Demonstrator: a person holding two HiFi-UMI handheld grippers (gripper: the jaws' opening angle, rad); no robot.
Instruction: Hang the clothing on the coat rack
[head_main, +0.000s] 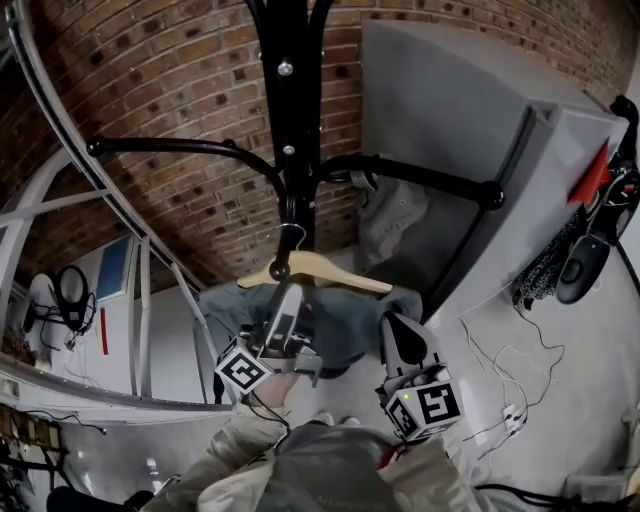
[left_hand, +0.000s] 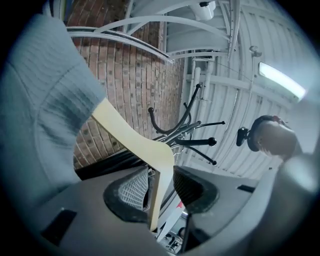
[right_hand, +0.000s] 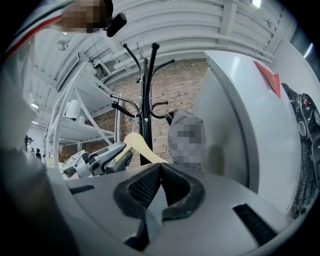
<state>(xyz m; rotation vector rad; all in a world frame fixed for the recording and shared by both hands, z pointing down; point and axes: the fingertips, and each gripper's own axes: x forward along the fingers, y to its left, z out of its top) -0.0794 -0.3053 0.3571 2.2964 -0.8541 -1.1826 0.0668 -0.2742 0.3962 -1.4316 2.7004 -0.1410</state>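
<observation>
Wooden hanger (head_main: 322, 268) with blue-grey clothing (head_main: 350, 335) hangs close at pole of black coat rack (head_main: 288, 100). Left gripper (left_hand: 162, 187): jaws wide apart, hanger between them, not pressed. Right gripper (right_hand: 159, 172): jaws closed together, empty, beside clothing.

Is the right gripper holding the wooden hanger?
No, the right gripper is shut on nothing; the wooden hanger stands between the left gripper's open jaws.

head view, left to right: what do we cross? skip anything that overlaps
blue board → left hand-held gripper → right hand-held gripper → red triangle. The hanger and the rack pole overlap the grippers, so they are left out.
</observation>
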